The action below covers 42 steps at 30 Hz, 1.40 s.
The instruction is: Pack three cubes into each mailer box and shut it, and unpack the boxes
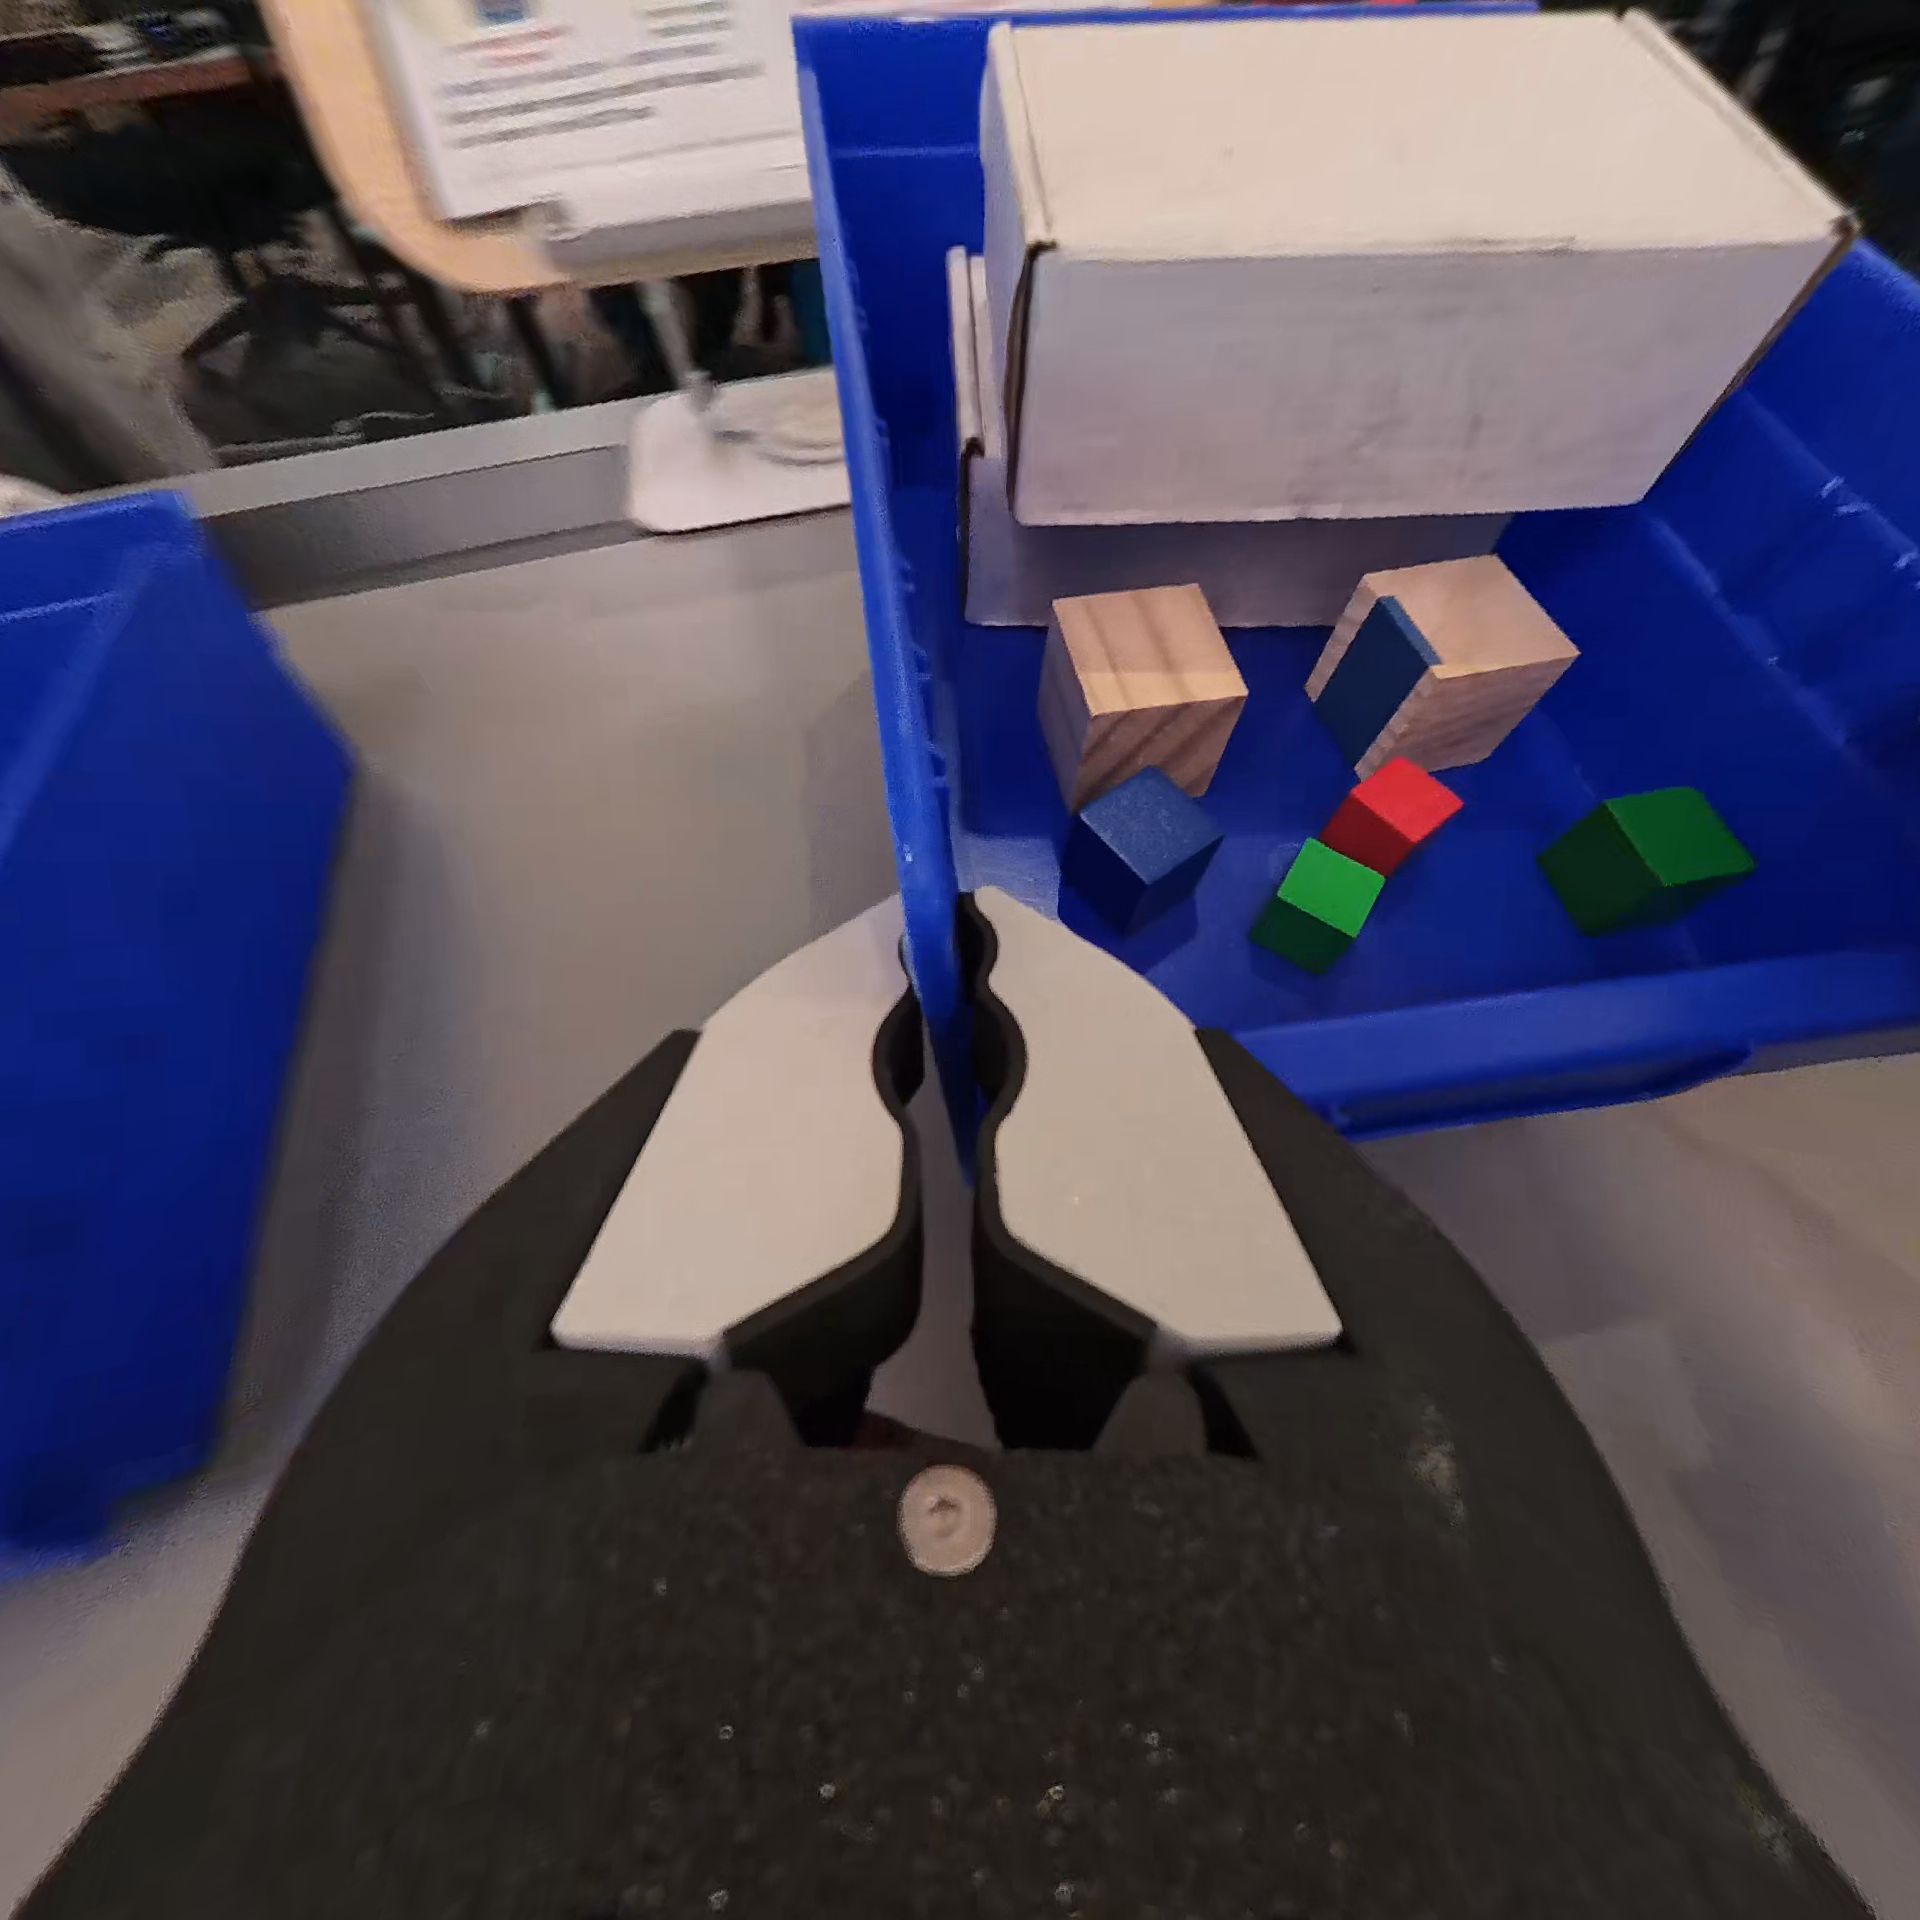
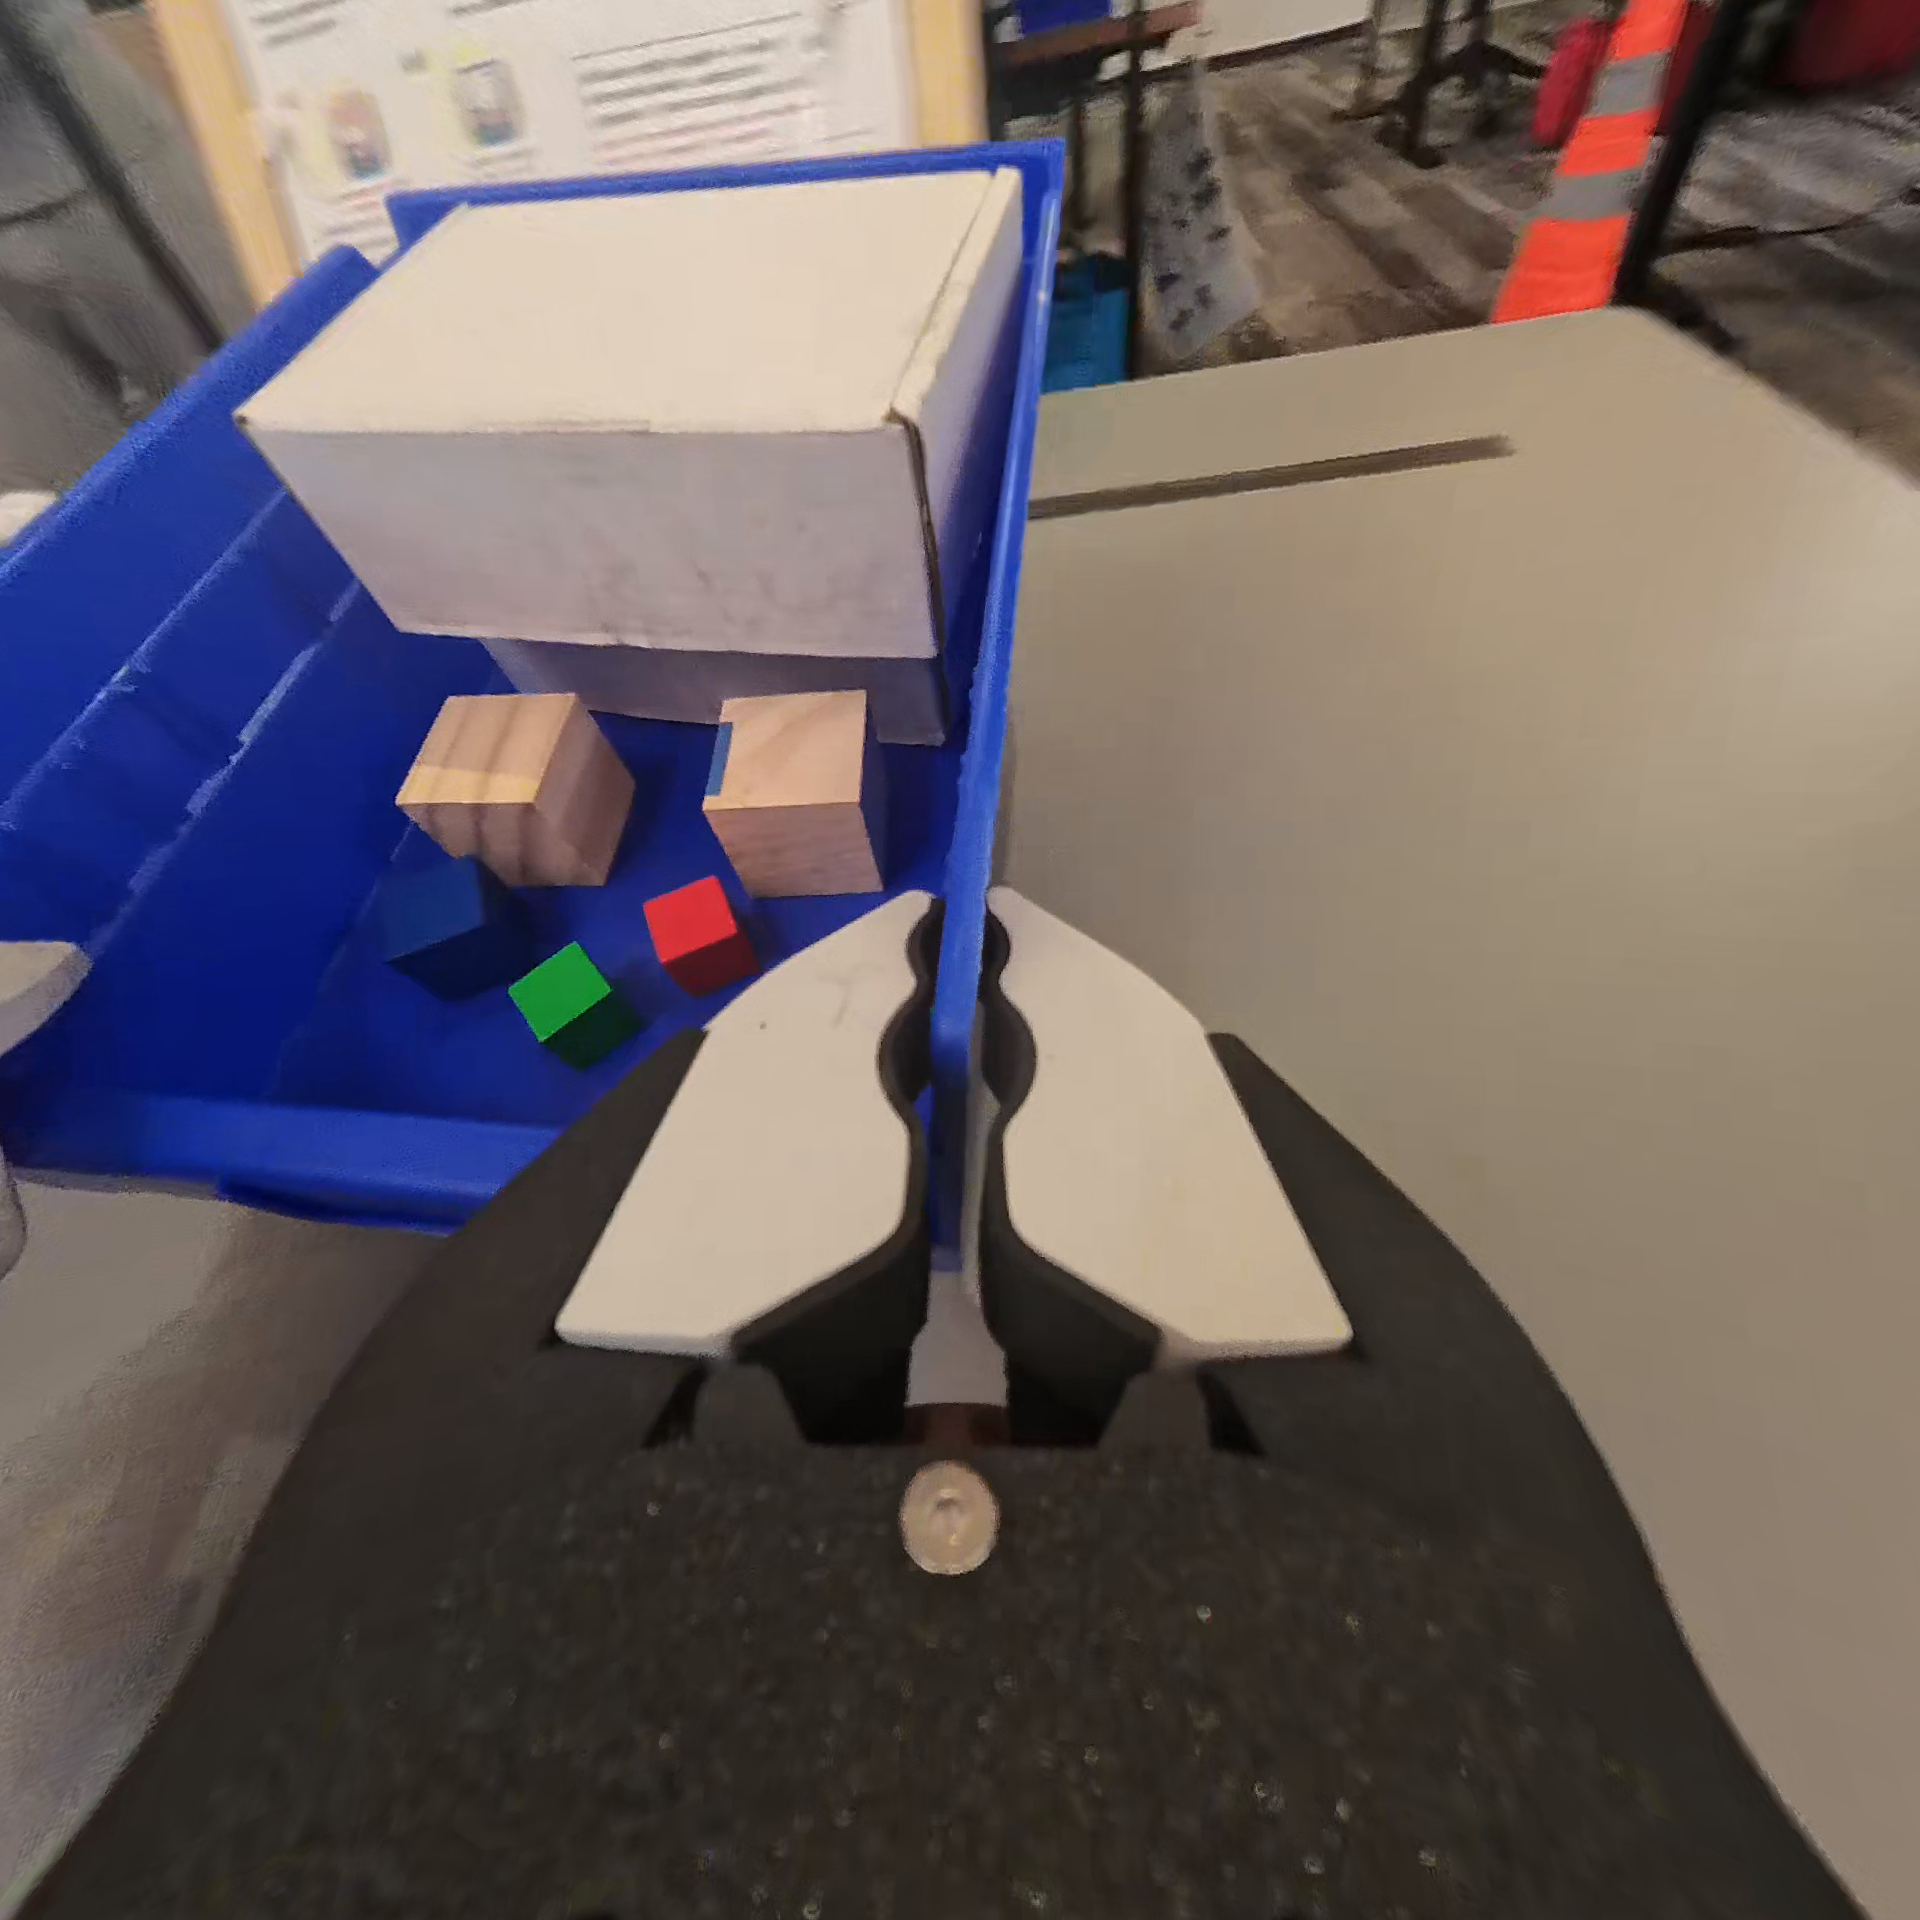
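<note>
A blue bin [image 1: 883,520] [image 2: 997,623] holds two stacked shut white mailer boxes [image 1: 1351,312] [image 2: 644,468] and loose cubes: two wooden cubes [image 1: 1143,686] [image 2: 520,790], a blue cube [image 1: 1143,842] [image 2: 436,925], a red cube [image 1: 1397,810] [image 2: 696,930], a light green cube [image 1: 1320,904] [image 2: 566,997] and a dark green cube [image 1: 1642,852]. My left gripper [image 1: 940,935] is shut on the bin's left wall. My right gripper [image 2: 961,914] is shut on the bin's right wall. The bin looks tilted, its front lifted off the grey table [image 2: 1455,831].
A second blue bin [image 1: 125,987] stands to the left on the table. A white stand base [image 1: 727,468] sits behind the held bin. A poster board [image 2: 582,94] and an orange cone [image 2: 1590,156] stand beyond the table edge. Left tips to right tips: about 20 cm.
</note>
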{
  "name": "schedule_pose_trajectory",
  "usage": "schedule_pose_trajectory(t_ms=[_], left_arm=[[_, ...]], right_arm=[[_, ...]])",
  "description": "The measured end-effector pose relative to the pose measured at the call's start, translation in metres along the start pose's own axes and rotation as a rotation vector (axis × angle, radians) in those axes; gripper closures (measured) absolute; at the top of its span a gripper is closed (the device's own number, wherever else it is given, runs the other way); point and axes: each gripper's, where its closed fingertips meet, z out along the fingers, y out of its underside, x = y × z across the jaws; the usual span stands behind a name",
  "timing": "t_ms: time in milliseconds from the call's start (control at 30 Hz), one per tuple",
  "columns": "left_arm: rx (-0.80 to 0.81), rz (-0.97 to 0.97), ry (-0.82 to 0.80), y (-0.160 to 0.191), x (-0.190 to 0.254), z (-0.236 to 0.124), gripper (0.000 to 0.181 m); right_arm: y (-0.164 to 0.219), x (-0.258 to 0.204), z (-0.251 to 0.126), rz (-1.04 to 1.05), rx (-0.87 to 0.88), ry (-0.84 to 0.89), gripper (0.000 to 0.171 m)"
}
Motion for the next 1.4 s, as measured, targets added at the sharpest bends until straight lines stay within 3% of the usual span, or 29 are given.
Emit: schedule_pose_trajectory(t_ms=[167, 333, 400, 467, 533, 600, 667, 733, 800, 867, 933, 1100, 1133, 1167, 1200, 1233, 1333, 1400], left_arm=[[-0.056, -0.020, -0.098, 0.027, -0.077, -0.010, 0.179], [-0.114, -0.111, -0.049, 0.062, -0.095, -0.003, 0.176], [-0.082, -0.165, 0.056, 0.055, -0.085, -0.012, 0.158], [0.011, -0.255, 0.084, 0.028, -0.090, -0.038, 0.132], [0.186, -0.355, 0.002, -0.015, -0.127, -0.077, 0.116], [0.344, -0.428, -0.094, -0.056, -0.186, -0.123, 0.119], [0.382, -0.483, -0.181, -0.070, -0.257, -0.157, 0.121], [0.251, -0.472, -0.313, -0.042, -0.331, -0.167, 0.121], [-0.019, -0.475, -0.376, 0.019, -0.382, -0.159, 0.111], [-0.097, -0.475, -0.147, 0.049, -0.377, -0.140, 0.114], [-0.072, -0.388, -0.032, 0.064, -0.370, -0.125, 0.110], [-0.154, -0.246, -0.030, 0.094, -0.372, -0.072, 0.123], [-0.155, -0.240, -0.025, 0.094, -0.373, -0.065, 0.133], [-0.129, -0.236, -0.010, 0.090, -0.372, -0.062, 0.155], [-0.111, -0.229, -0.011, 0.087, -0.372, -0.062, 0.173], [-0.123, -0.220, -0.031, 0.088, -0.373, -0.063, 0.176], [-0.157, -0.187, -0.087, 0.096, -0.361, -0.081, 0.177], [-0.156, -0.191, -0.129, 0.104, -0.349, -0.101, 0.177]], right_arm=[[0.024, -0.077, 0.033, -0.045, -0.086, -0.092, 0.167], [0.040, -0.099, 0.044, -0.072, -0.088, -0.148, 0.165], [0.039, -0.102, 0.043, -0.094, -0.078, -0.180, 0.160], [0.038, -0.111, 0.035, -0.087, -0.059, -0.281, 0.141], [0.034, -0.111, 0.022, -0.120, -0.021, -0.329, 0.136], [0.029, -0.102, 0.009, -0.178, 0.027, -0.317, 0.132], [0.021, -0.096, -0.003, -0.204, 0.072, -0.301, 0.132], [0.012, -0.098, -0.012, -0.209, 0.116, -0.313, 0.132], [0.009, -0.106, -0.019, -0.229, 0.139, -0.323, 0.132], [0.014, -0.120, -0.026, -0.268, 0.132, -0.346, 0.132], [0.023, -0.143, -0.034, -0.260, 0.108, -0.397, 0.132], [0.073, -0.246, -0.060, -0.256, -0.053, -0.641, 0.129], [0.084, -0.267, -0.064, -0.286, -0.084, -0.681, 0.129], [0.095, -0.285, -0.066, -0.324, -0.113, -0.712, 0.129], [0.103, -0.299, -0.064, -0.358, -0.134, -0.715, 0.129], [0.106, -0.309, -0.059, -0.376, -0.139, -0.687, 0.129], [0.096, -0.328, -0.033, -0.352, -0.129, -0.561, 0.130], [0.088, -0.343, -0.023, -0.297, -0.130, -0.565, 0.123]])
